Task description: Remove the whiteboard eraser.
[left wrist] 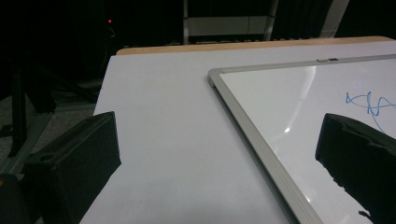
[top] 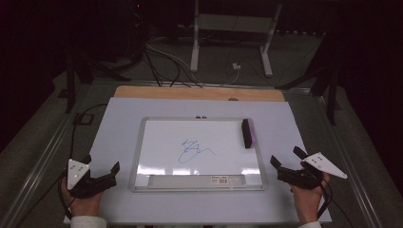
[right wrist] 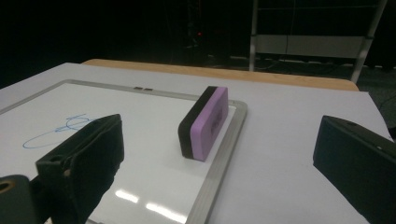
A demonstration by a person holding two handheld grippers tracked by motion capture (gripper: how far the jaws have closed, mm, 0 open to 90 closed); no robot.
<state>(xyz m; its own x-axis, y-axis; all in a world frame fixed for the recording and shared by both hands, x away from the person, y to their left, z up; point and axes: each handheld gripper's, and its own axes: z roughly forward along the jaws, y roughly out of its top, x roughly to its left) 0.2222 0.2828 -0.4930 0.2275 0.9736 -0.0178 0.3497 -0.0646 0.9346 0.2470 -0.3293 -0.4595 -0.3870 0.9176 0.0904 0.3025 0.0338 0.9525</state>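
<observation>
A silver-framed whiteboard (top: 138, 142) (left wrist: 243, 107) (right wrist: 219, 154) lies flat in the middle of the table with a blue scribble (top: 192, 149) (left wrist: 369, 105) (right wrist: 60, 130) on it. A purple and black eraser (top: 248, 133) (right wrist: 204, 122) stands on its long edge at the board's right side, by the frame. My left gripper (top: 101, 166) (left wrist: 219, 168) rests open at the table's near left, left of the board. To the right of the board my right gripper (top: 285, 159) (right wrist: 219, 172) is open too, with the eraser ahead of its jaws. Both are empty.
A white sheet (top: 119, 118) covers the table top, with a wooden strip (top: 199, 93) bare at the far edge. Beyond the table stand a white metal frame (top: 230, 28) and cables (top: 166, 61) on the floor. A label strip (top: 197, 180) runs along the board's near edge.
</observation>
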